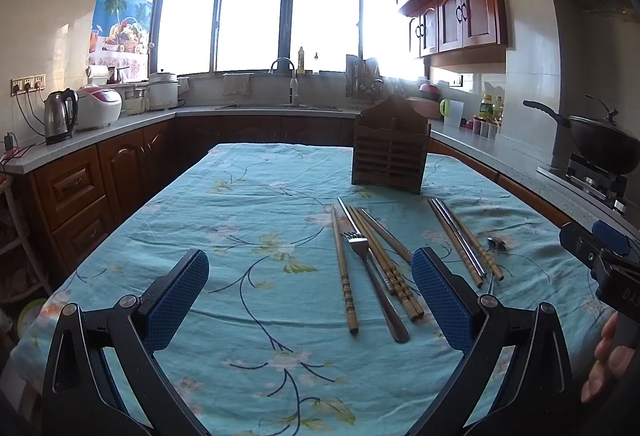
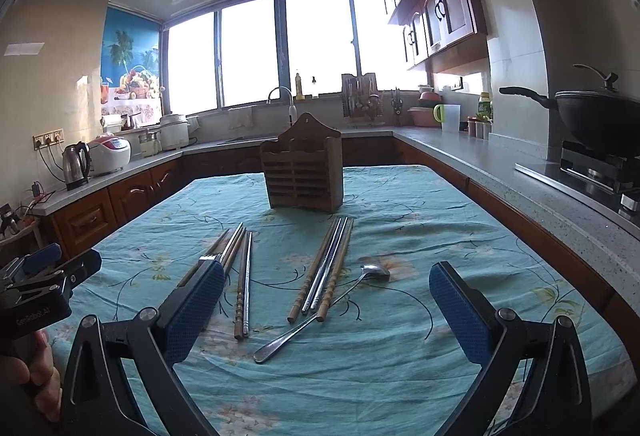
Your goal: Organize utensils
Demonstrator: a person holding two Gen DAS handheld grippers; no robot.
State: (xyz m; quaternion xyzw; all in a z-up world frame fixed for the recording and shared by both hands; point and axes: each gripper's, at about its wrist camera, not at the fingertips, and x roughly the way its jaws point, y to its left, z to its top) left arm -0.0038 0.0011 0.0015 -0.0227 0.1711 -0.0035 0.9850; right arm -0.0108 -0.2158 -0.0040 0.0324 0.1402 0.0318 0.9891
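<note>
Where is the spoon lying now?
In the right wrist view the spoon lies on the tablecloth, right of the chopsticks, its handle crossing under their near ends.

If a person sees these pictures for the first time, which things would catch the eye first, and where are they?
Probably the utensils lying loose on the turquoise floral tablecloth: a group of chopsticks with a fork, and to its right a second chopstick bundle with a spoon beside it. Behind them an empty-looking wooden holder stands upright. Both the left gripper and the right gripper hang open above the cloth.
</note>
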